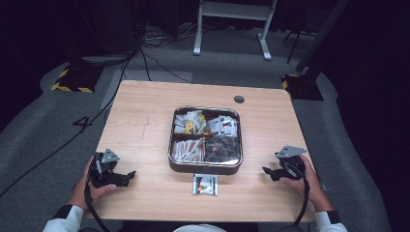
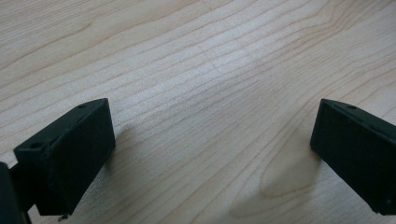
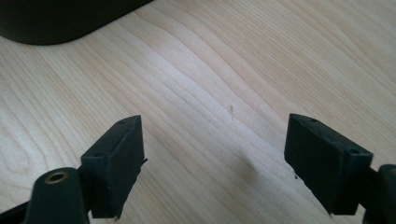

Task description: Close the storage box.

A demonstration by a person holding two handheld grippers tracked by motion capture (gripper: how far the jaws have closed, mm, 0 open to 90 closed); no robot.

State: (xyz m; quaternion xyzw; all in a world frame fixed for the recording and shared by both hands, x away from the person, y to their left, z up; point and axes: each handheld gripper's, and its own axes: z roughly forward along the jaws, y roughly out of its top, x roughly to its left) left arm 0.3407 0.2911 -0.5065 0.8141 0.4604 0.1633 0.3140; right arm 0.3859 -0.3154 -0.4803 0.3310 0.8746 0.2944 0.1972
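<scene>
left gripper (image 1: 129, 176) rests on the table (image 1: 145, 111) at about 8 o'clock from the tin (image 1: 205, 166), right gripper (image 1: 267, 172) at about 4 o'clock, both low and pointing inward. each has its jaws spread wide with nothing between them, bare wood below. a packet (image 1: 205, 184) lies flat at 6 o'clock, just beside the tin's near wall, midway between the grippers, so either could probably reach it.
</scene>
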